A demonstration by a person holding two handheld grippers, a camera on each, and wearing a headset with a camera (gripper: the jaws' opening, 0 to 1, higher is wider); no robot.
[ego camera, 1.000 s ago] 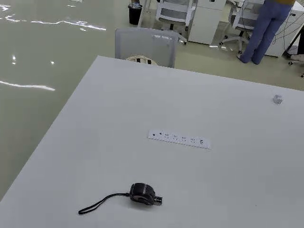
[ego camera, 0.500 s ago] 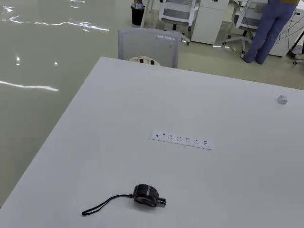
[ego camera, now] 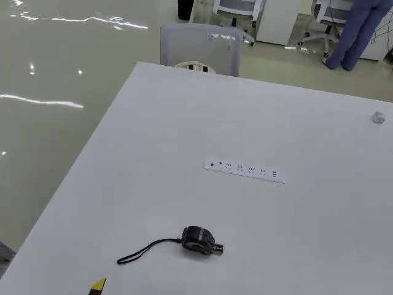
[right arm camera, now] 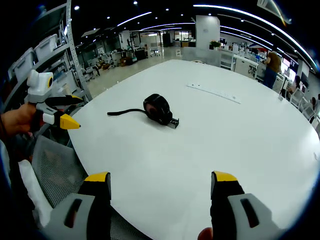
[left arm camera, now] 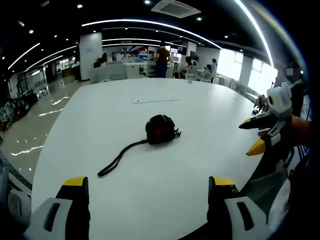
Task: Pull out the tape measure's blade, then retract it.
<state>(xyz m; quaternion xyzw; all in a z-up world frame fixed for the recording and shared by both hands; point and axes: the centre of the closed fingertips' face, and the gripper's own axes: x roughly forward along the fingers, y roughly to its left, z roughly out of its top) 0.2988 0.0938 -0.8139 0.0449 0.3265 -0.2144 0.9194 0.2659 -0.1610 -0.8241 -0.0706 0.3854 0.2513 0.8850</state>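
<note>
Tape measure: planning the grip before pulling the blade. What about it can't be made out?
Tape measure lock button and labels: too small in the head view, blurred in both gripper views.
Blade hook: too small.
A gripper: cut off by the head view's bottom edge.

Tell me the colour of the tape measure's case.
Black tape measure, reddish on its side face; clearest in the left gripper view.

Left hand-held gripper [left arm camera: 148, 182]: grey jaws; yellow-black tips
</note>
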